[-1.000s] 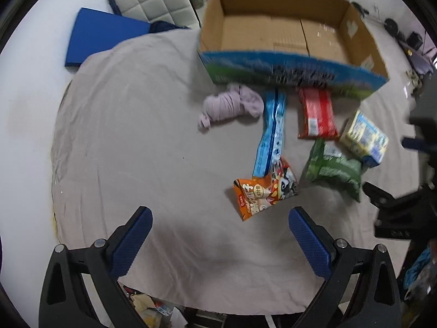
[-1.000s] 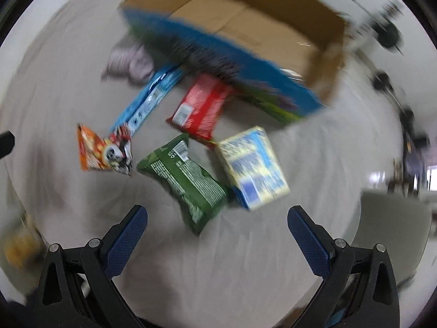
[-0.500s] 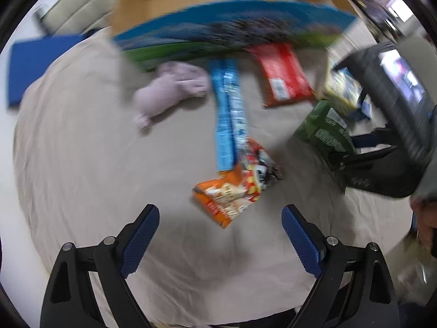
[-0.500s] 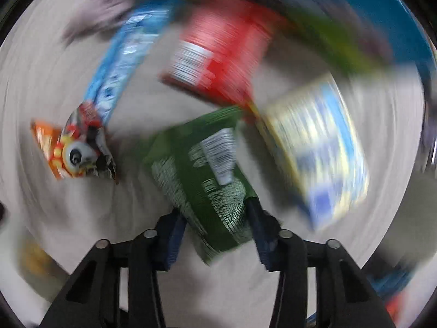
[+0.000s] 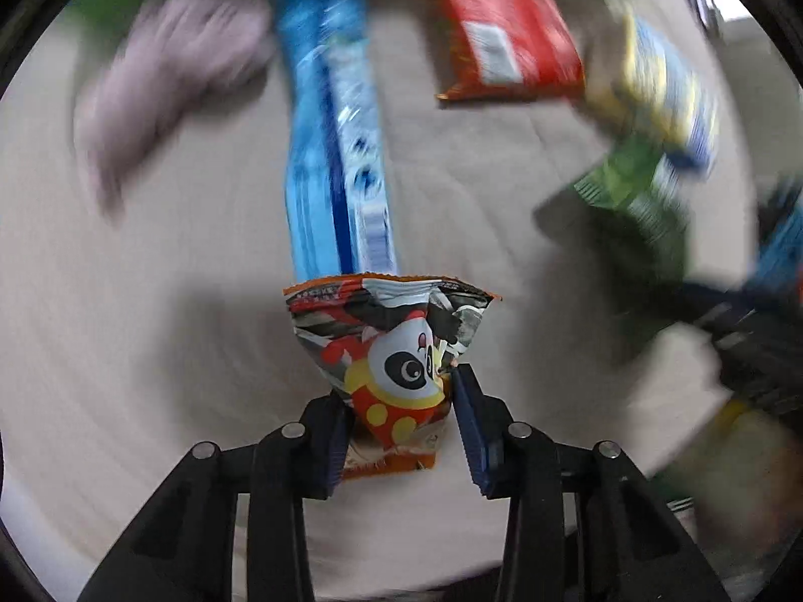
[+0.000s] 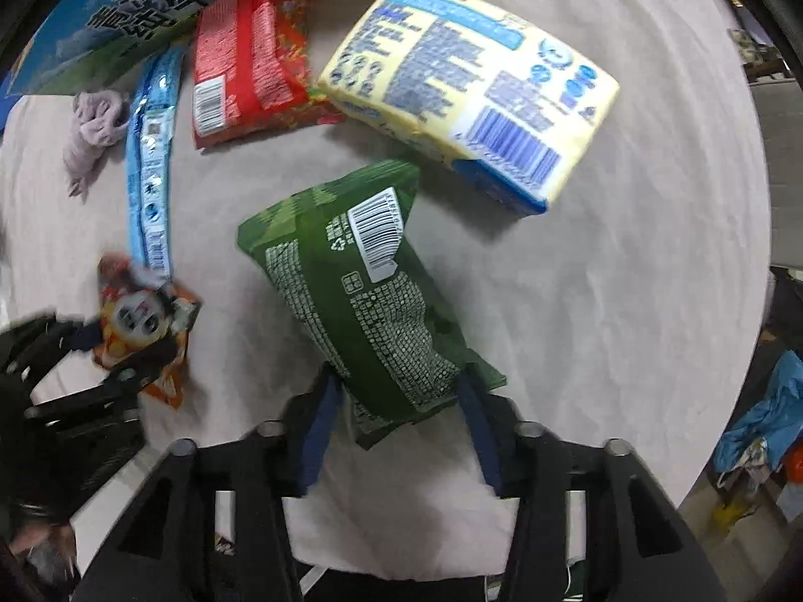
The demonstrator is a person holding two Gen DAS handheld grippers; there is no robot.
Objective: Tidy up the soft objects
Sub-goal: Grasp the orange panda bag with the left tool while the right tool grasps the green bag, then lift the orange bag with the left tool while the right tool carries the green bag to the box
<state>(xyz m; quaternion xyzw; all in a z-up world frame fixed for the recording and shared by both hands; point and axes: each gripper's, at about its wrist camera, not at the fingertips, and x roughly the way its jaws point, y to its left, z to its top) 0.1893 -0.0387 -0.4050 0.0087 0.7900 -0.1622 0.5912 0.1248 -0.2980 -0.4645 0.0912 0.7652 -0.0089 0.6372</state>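
My left gripper (image 5: 399, 416) is shut on an orange panda snack bag (image 5: 391, 351), its blue pads pinching the bag's lower half. The same bag (image 6: 143, 321) and left gripper (image 6: 100, 351) show at the left of the right wrist view. My right gripper (image 6: 396, 401) is shut on a green snack bag (image 6: 361, 301) that points up and left over the beige cloth. A long blue packet (image 5: 336, 150), a red packet (image 5: 502, 35), a yellow-blue pack (image 6: 466, 85) and a lilac cloth bundle (image 6: 93, 125) lie beyond.
The printed side of the cardboard box (image 6: 150, 5) stands at the far edge, behind the red packet (image 6: 246, 55) and the blue packet (image 6: 150, 160). The beige cloth (image 6: 627, 276) covers the round table. Clutter shows off the table's right edge.
Both grippers moved in on the snacks and closed: the left on the orange panda bag, the right on the green bag. Both were wide open a second ago.
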